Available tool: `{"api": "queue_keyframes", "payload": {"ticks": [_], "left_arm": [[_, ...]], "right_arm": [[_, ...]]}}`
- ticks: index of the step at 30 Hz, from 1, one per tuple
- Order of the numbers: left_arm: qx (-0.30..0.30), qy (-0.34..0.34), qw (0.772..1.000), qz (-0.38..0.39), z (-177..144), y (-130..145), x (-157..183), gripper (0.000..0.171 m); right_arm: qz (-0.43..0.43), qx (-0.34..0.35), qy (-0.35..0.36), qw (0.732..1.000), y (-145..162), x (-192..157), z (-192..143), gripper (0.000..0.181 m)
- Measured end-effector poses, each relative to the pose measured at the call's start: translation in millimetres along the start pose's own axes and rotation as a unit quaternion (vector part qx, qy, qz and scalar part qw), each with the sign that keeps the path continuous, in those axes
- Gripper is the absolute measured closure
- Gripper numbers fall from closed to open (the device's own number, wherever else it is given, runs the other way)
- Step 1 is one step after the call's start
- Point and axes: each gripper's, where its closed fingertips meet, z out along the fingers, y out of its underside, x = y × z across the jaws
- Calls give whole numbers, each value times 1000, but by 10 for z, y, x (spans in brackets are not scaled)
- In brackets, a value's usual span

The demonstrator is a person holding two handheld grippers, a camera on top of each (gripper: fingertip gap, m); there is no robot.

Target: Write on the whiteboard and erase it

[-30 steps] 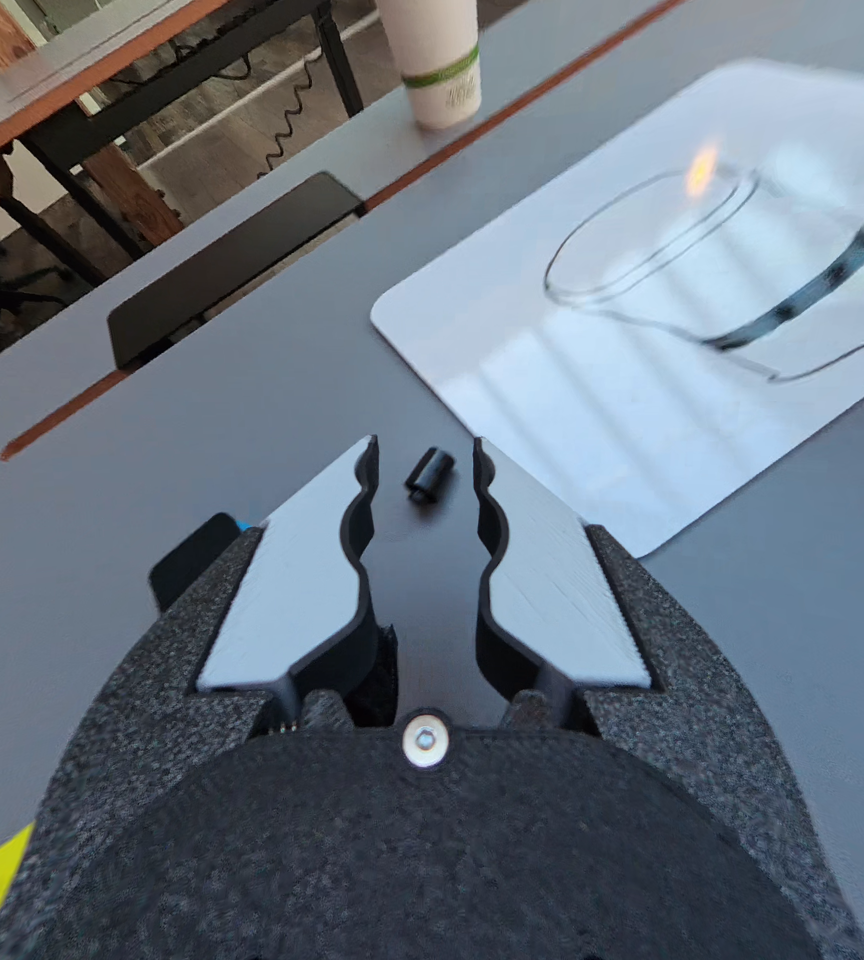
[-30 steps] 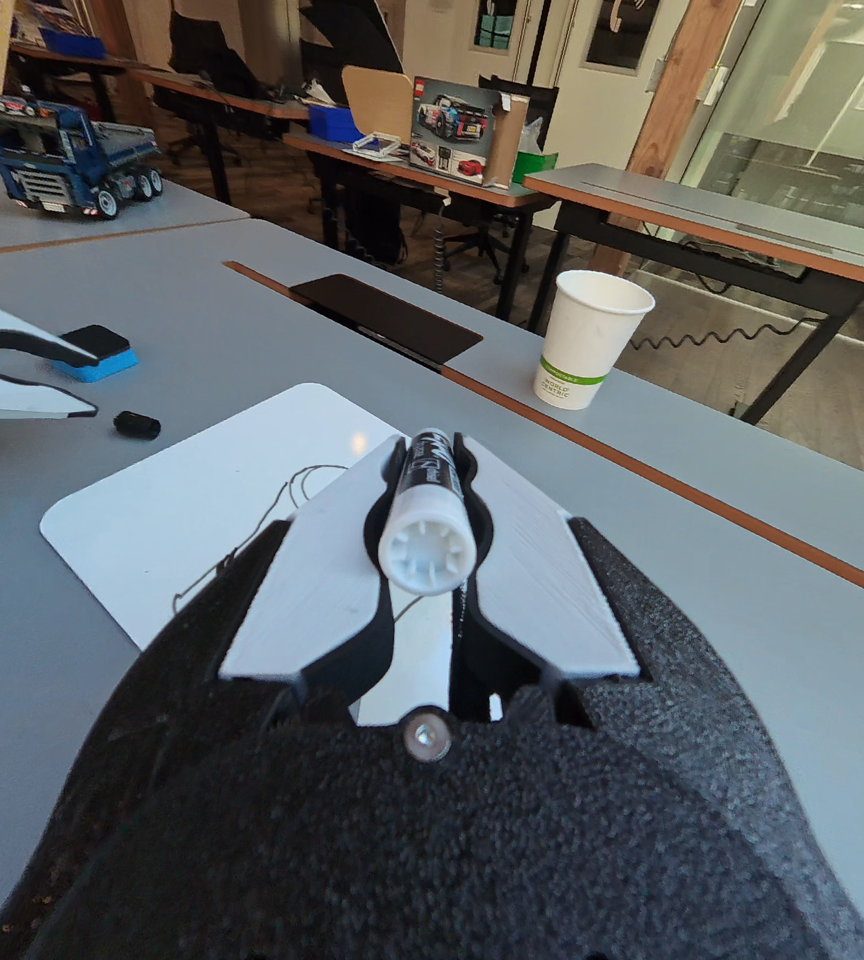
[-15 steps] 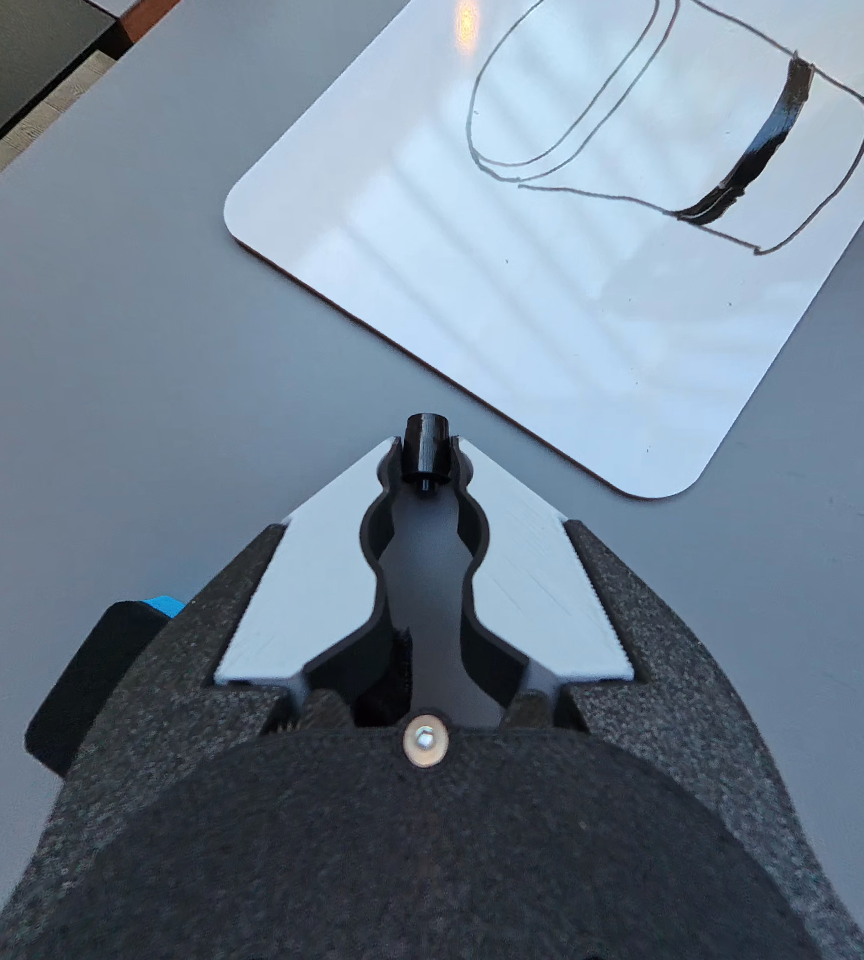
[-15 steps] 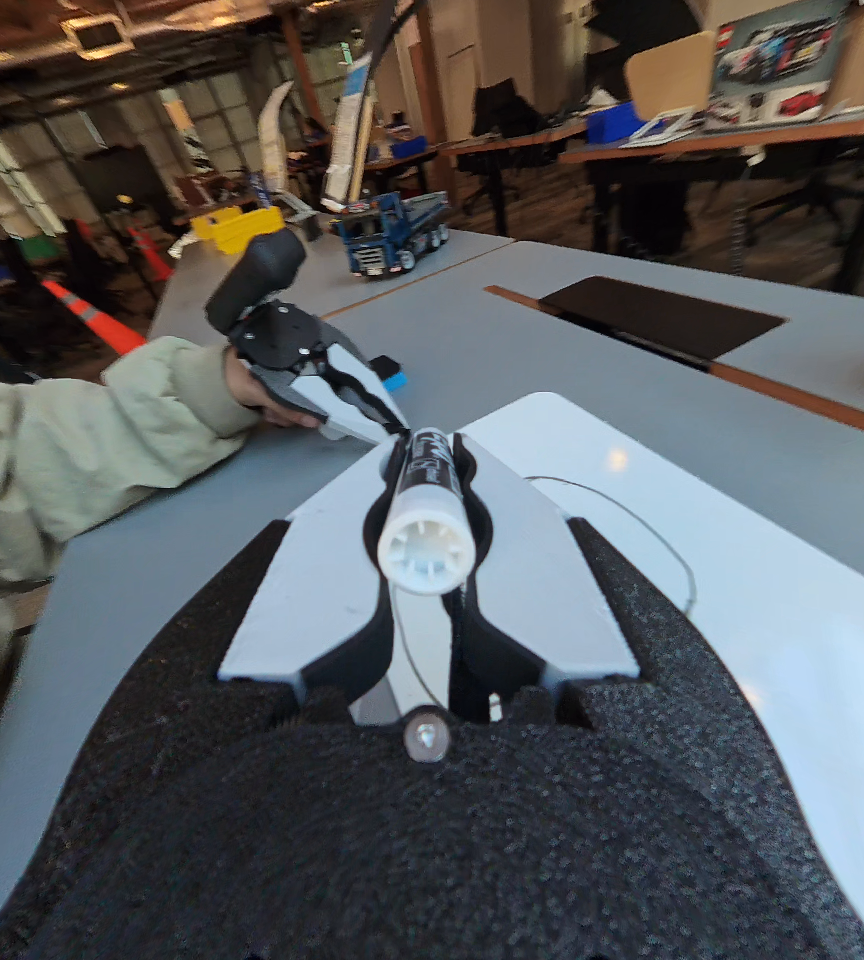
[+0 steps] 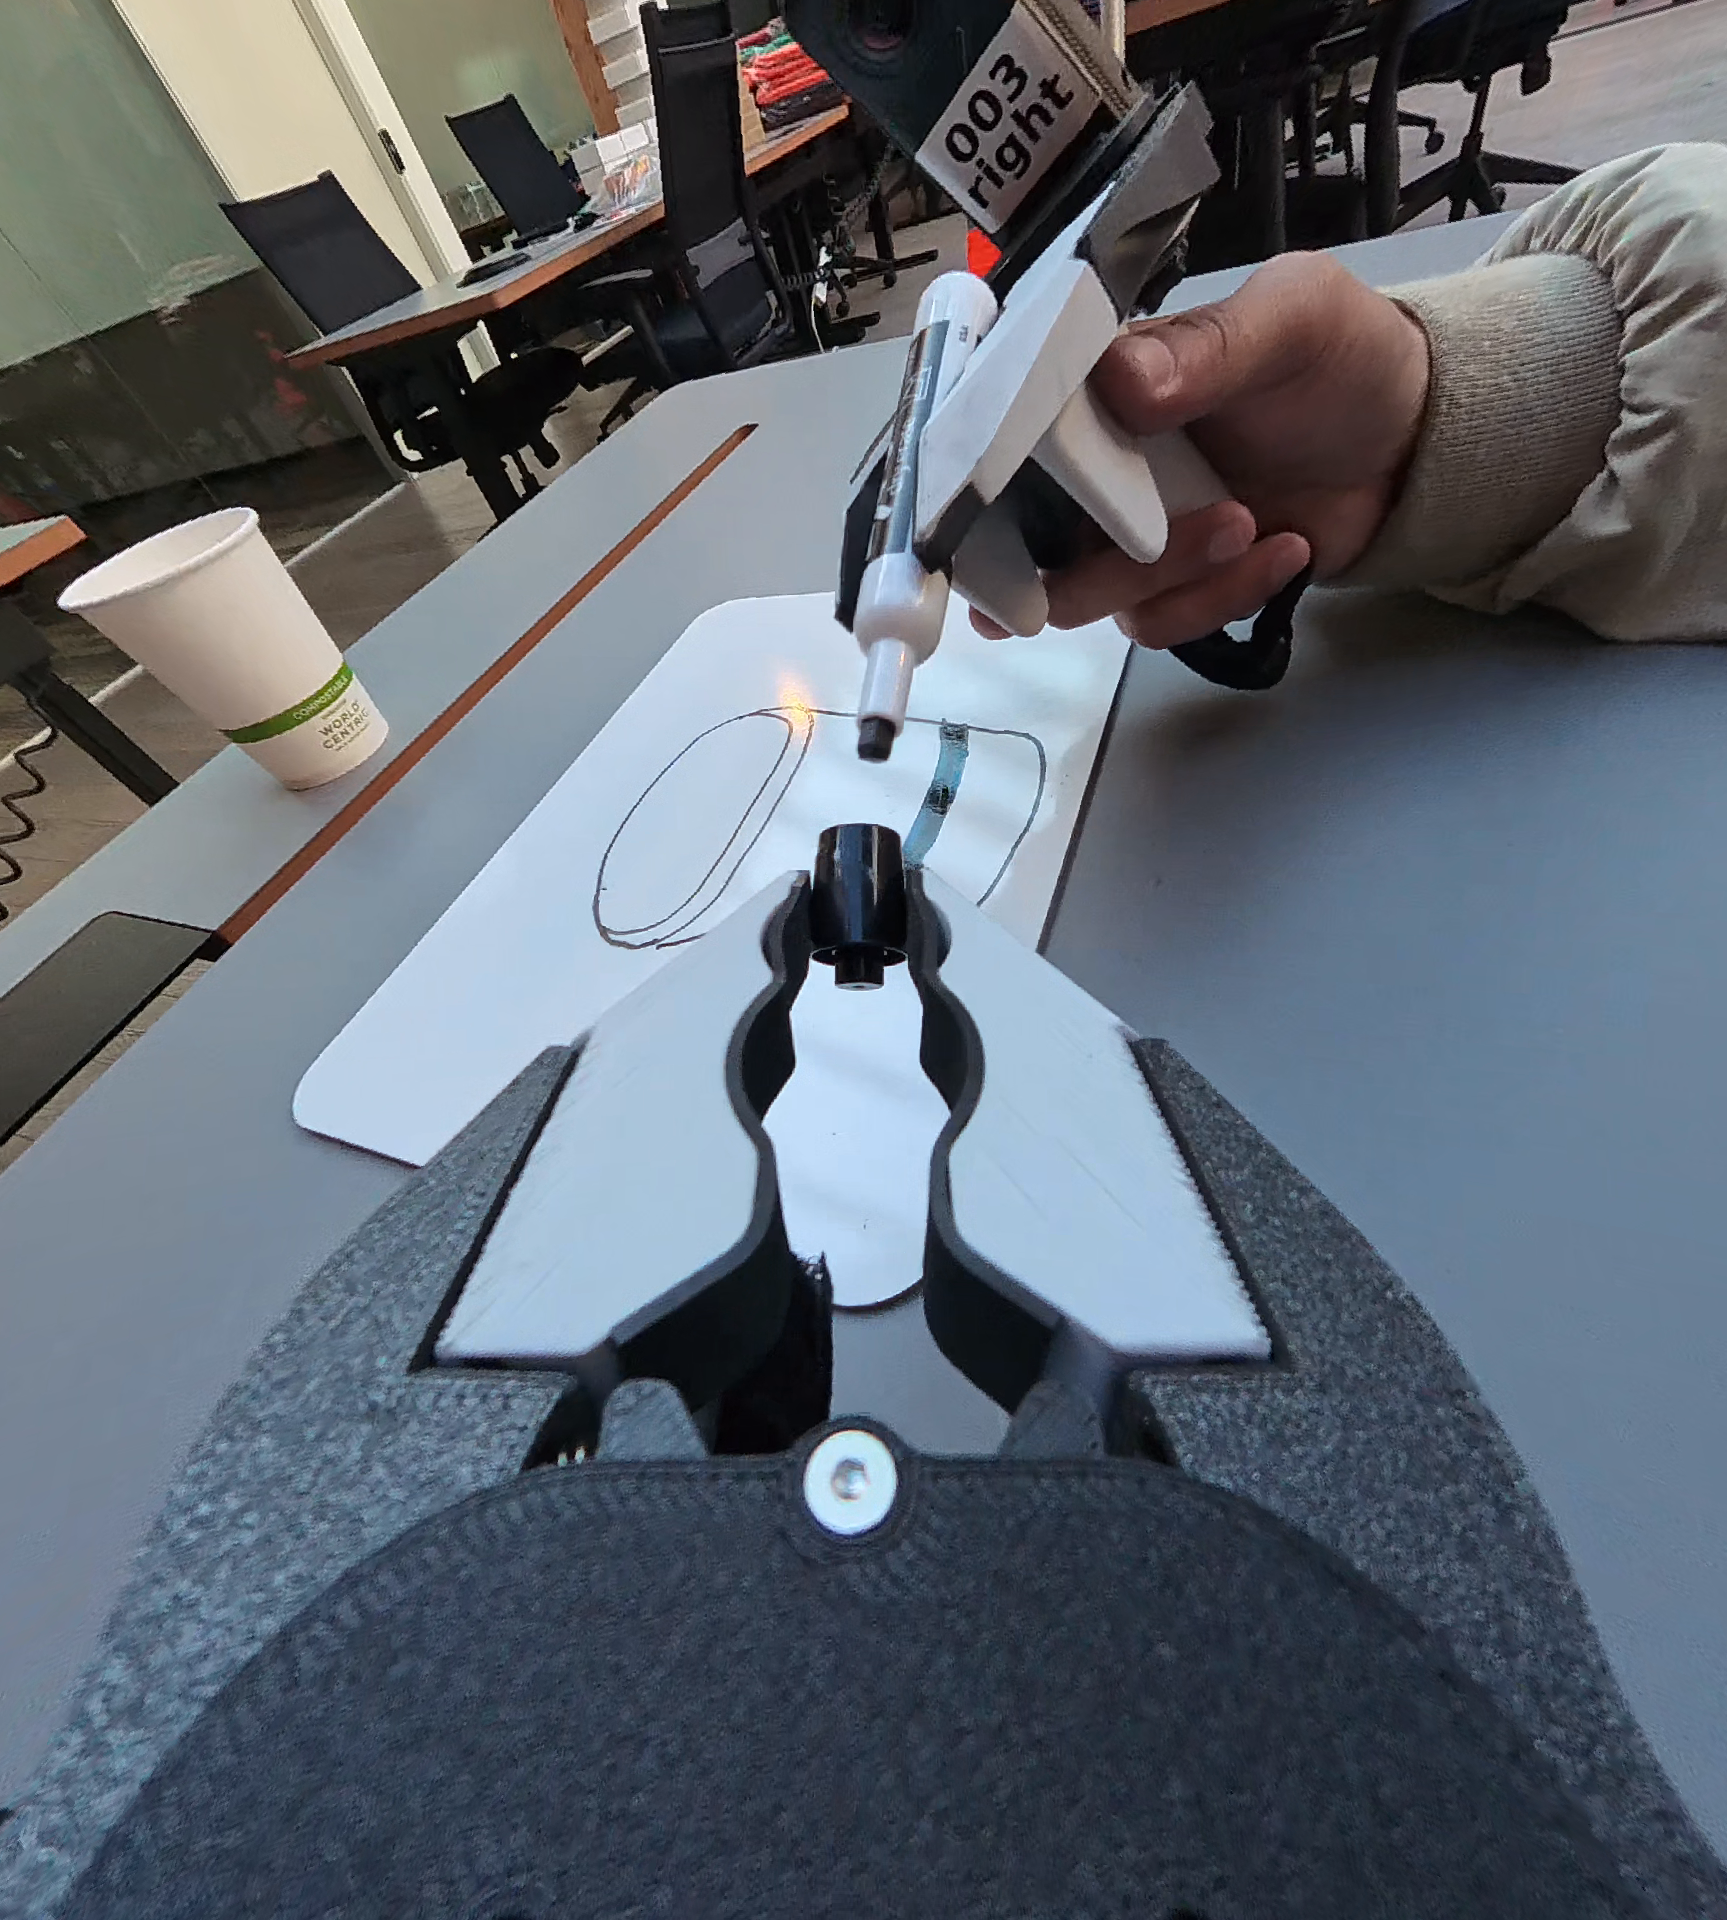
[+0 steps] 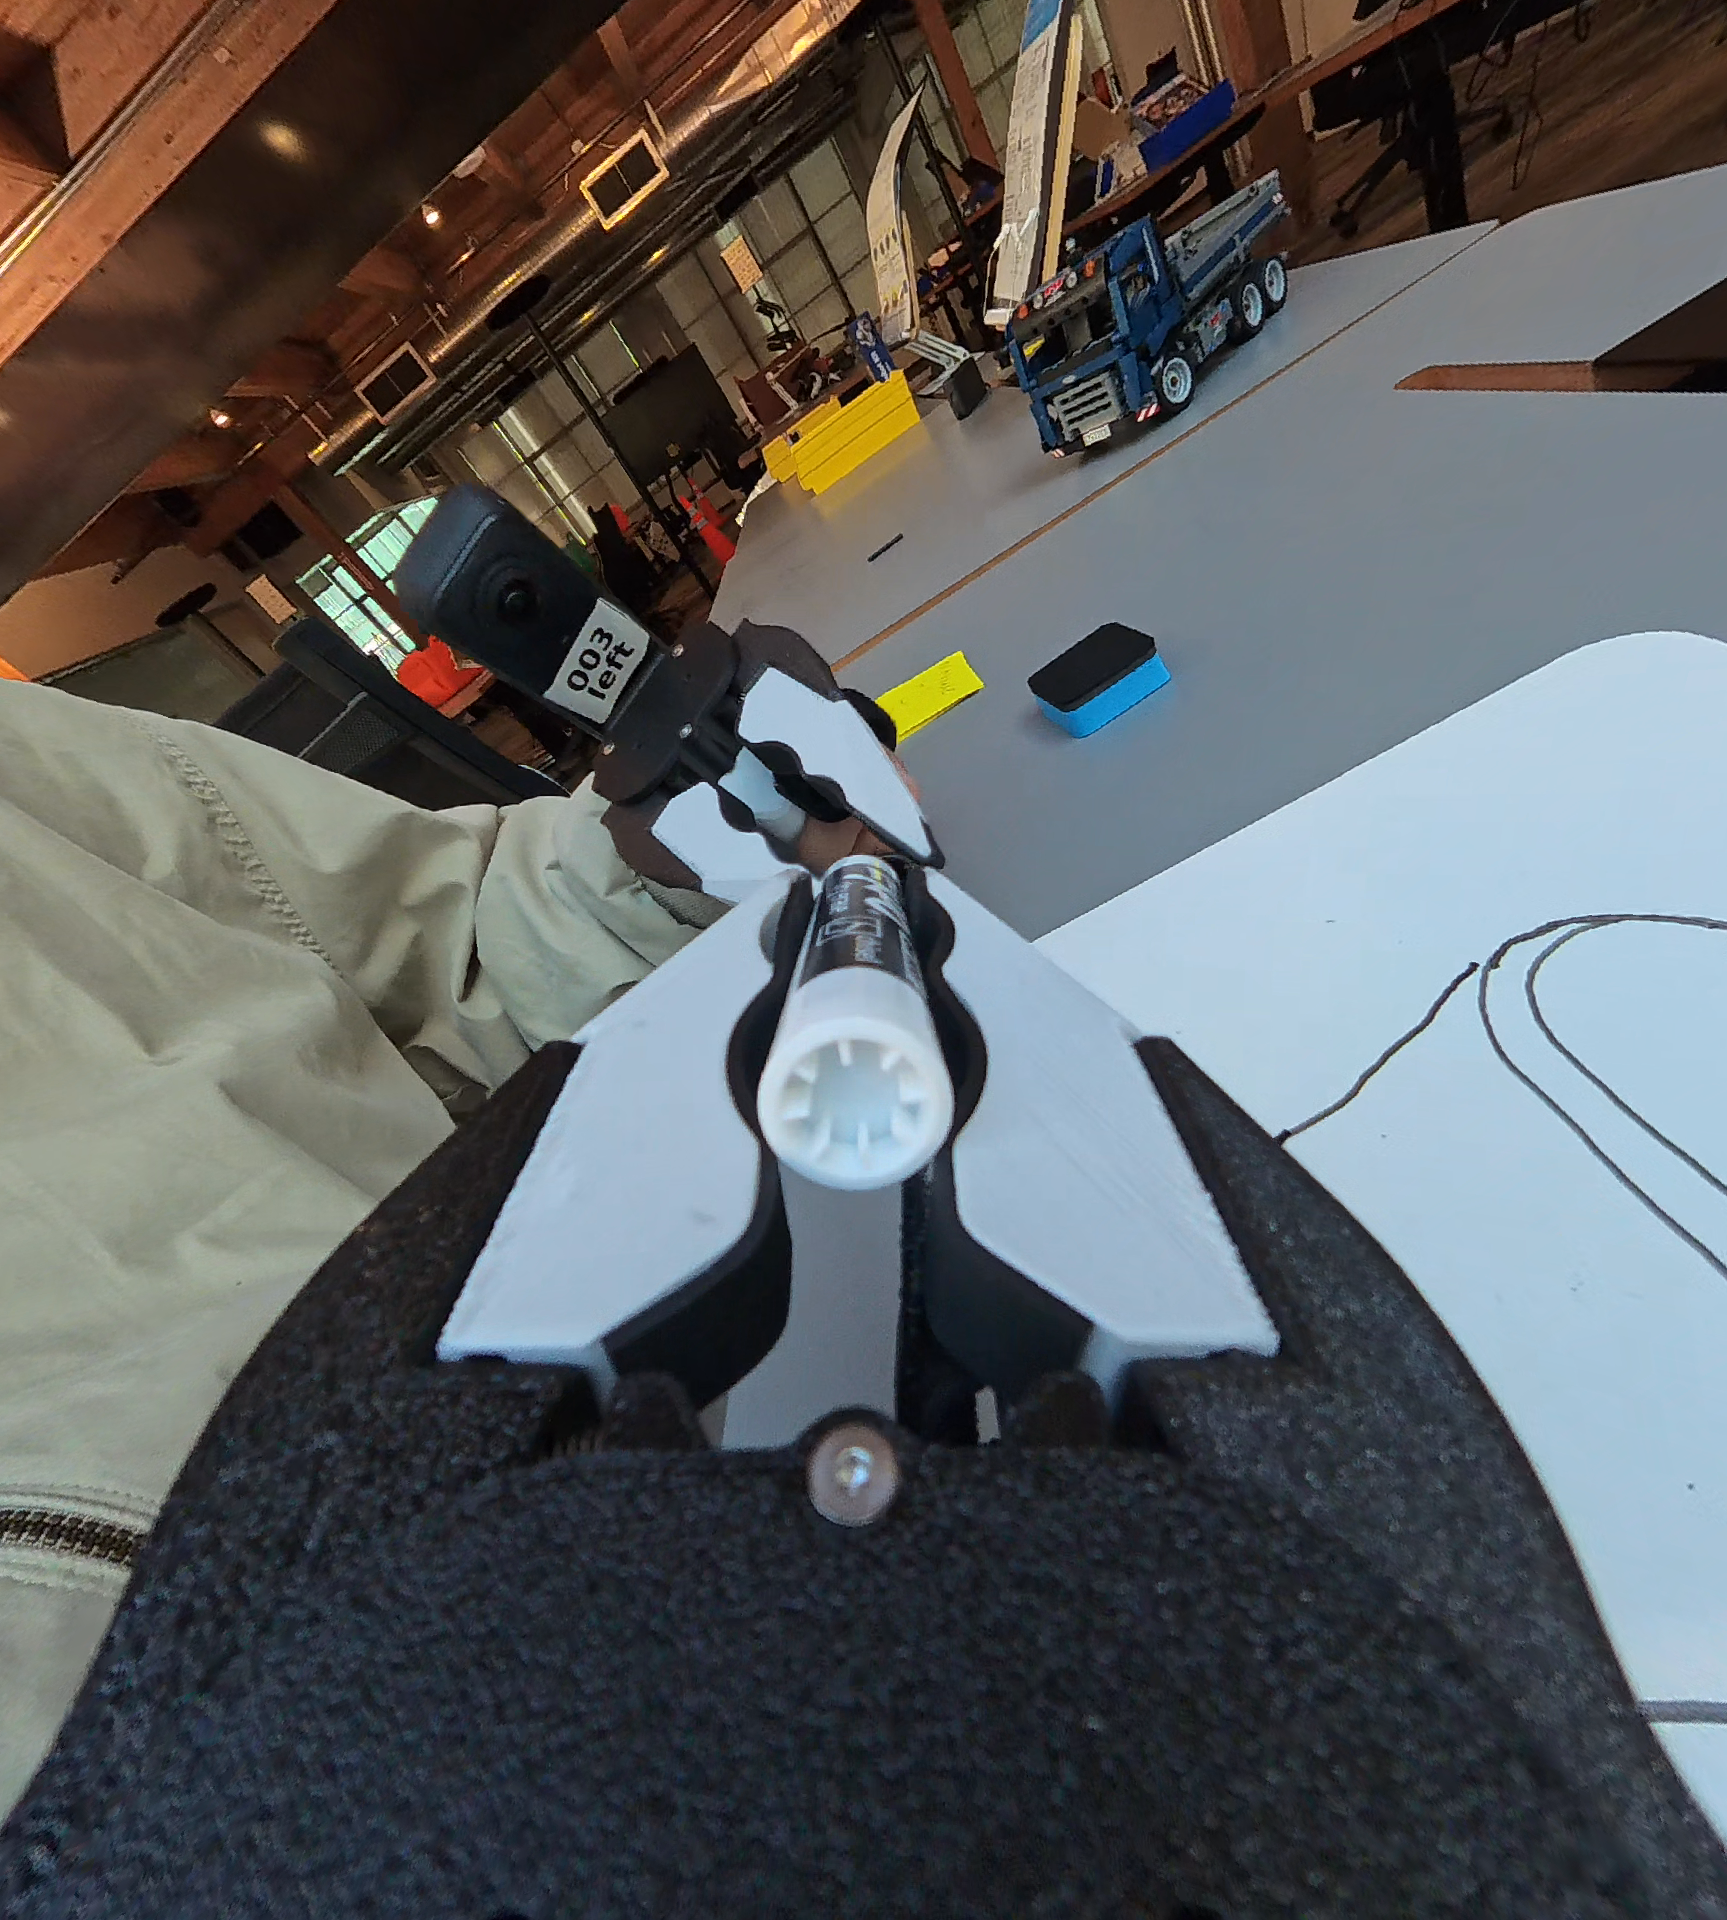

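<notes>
My left gripper (image 5: 857,891) is shut on a small black marker cap (image 5: 857,862) and holds it above the white board (image 5: 526,987), open end away from me. My right gripper (image 5: 947,561), held by a hand, is shut on a white marker (image 5: 906,488). The marker's black tip (image 5: 874,740) points down at the cap, a short gap above it. In the right wrist view the marker (image 6: 854,1049) lies between the fingers of my right gripper (image 6: 854,899). The left gripper (image 6: 838,800) is just beyond it. The cap is hidden there.
The board (image 6: 1461,831) bears a drawn cup outline. A paper cup (image 5: 235,644) stands on the far left table. A blue-and-black eraser (image 6: 1098,681), a yellow note (image 6: 932,681) and a blue toy truck (image 6: 1139,322) lie beyond. A beige sleeve (image 6: 163,987) fills the left.
My left gripper closed on the cap on the table, then lifted it over the board. My right gripper swung the marker round so its tip now points at the cap.
</notes>
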Motion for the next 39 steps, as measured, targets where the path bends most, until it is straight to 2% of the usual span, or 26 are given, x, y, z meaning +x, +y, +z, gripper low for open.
{"api": "queue_keyframes", "payload": {"ticks": [9,20,26,39], "left_arm": [[4,15,1000,-2,63,-63,133,154],[14,32,999,-29,50,-148,224,155],[10,59,997,-54,55,-120,292,155],[-46,47,997,-43,150,65,316,157]], "right_arm": [[-5,-46,-3,999,196,-6,120,163],[21,-47,-44,998,225,-76,87,163],[-9,-67,-39,997,282,-97,81,163],[-30,-110,11,993,424,21,127,163]]}}
